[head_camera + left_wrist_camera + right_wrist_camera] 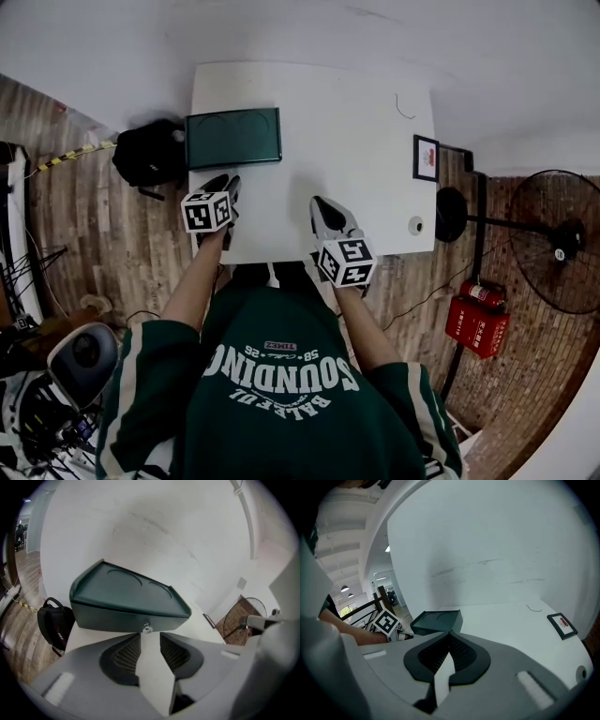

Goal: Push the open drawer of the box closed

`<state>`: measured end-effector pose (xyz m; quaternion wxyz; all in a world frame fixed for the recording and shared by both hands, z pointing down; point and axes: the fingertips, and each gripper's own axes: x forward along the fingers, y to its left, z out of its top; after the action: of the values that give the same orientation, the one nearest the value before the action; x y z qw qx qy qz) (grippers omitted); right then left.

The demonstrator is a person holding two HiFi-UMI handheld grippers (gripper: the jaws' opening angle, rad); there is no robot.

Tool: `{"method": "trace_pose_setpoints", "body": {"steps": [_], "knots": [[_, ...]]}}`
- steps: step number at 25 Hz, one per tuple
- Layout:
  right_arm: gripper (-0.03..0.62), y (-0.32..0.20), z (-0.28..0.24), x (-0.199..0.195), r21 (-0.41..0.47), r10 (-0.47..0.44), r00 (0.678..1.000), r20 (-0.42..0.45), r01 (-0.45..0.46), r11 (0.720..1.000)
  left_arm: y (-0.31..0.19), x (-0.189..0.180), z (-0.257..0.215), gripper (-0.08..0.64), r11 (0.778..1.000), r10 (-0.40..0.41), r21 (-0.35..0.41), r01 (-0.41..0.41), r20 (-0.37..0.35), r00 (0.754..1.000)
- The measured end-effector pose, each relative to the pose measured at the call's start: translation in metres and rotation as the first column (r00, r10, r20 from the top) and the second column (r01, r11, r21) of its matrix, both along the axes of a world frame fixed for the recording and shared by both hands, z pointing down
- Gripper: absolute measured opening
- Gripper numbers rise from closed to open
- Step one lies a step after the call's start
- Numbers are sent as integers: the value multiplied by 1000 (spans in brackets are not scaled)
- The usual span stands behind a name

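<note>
Pointing at the dark green plastic box (126, 603), left gripper (150, 636) fingers stand spread (nothing between); right gripper (450, 633) fingers pressed together.

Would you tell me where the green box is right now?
In the head view the box sits at the table's far left corner, just ahead of the left gripper, with a black backpack on the floor beside it.
</note>
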<state>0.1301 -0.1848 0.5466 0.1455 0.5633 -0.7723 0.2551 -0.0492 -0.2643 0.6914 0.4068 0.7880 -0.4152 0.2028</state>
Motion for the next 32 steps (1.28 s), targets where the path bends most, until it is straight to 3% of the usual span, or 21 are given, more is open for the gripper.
{"method": "trace_pose_setpoints", "body": {"steps": [4, 7, 12, 19, 25, 32], "knots": [[0, -13, -11, 6, 33, -40, 999, 9, 39, 999, 7, -6, -33, 137, 996, -9, 93, 7, 18, 1000], [0, -23, -26, 10, 73, -66, 998, 14, 65, 995, 8, -6, -71, 108, 980, 7, 201, -18, 52, 999], [0, -37, -61, 19, 185, -74, 997, -9, 74, 980, 8, -8, -131, 53, 936, -13, 353, -8, 56, 998], [0, -50, -106, 30, 306, -93, 995, -27, 97, 947, 3, -1, -196, 52, 864, -30, 503, -14, 81, 996], [0, -51, -123, 32, 350, -107, 994, -37, 113, 930, 6, 11, -238, 52, 819, -34, 574, -4, 55, 998], [0, -42, -122, 27, 353, -129, 991, -41, 135, 926, 15, 12, -241, 52, 814, -43, 581, 3, 55, 998]]}}
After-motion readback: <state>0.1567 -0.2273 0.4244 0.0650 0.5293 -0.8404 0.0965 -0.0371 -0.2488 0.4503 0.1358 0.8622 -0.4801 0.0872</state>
